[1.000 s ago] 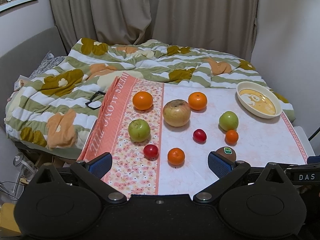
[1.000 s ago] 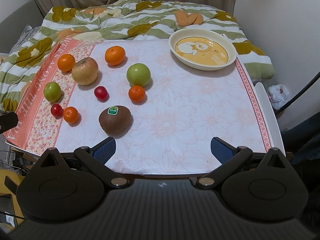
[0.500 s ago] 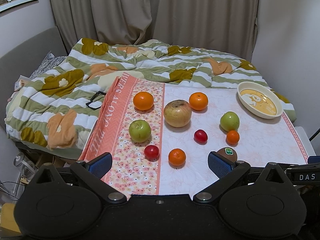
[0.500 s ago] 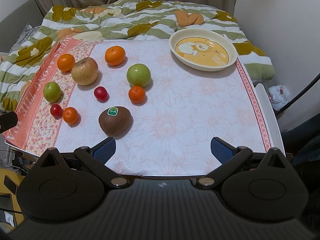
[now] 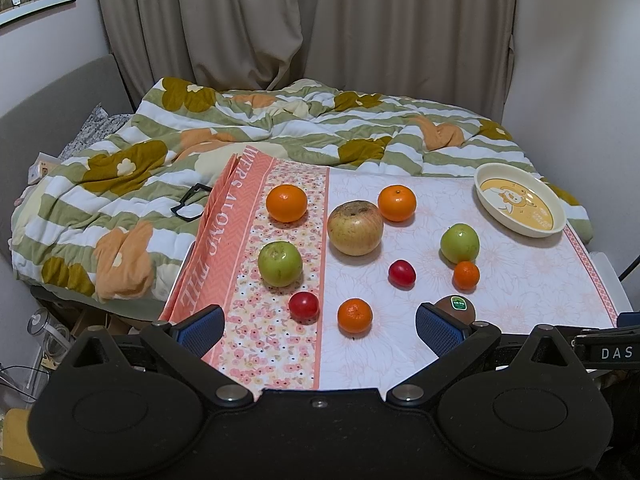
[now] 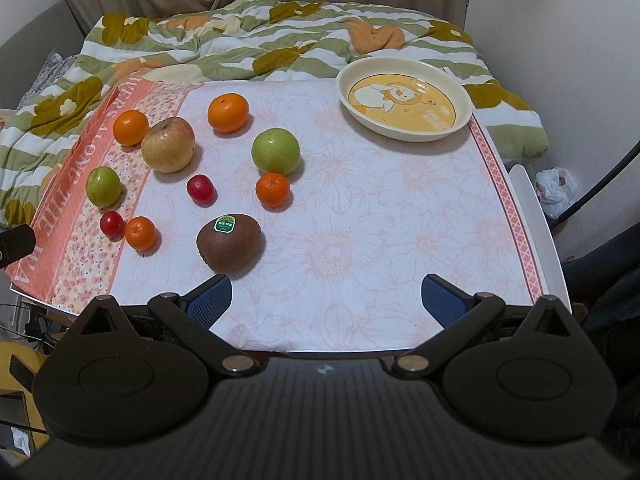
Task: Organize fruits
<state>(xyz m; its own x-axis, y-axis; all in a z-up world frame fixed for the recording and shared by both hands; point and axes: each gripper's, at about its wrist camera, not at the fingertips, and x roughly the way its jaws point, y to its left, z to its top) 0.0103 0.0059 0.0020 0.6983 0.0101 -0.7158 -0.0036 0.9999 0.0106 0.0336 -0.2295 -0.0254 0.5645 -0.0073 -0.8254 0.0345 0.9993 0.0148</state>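
Both claws gape empty; the kiwi (image 6: 229, 242), nearest the plate (image 6: 404, 98), feels soft, so pinch its middle gently

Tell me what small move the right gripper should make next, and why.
Probably ease the open right gripper forward and a little left to straddle the kiwi. It is the nearest fruit, both grippers hold nothing, and the dish has no fruit in it yet.

Nine loose fruits (image 6: 168, 144) and a stickered kiwi (image 6: 229, 243) on the cloth, empty dish (image 6: 404, 133) far right.
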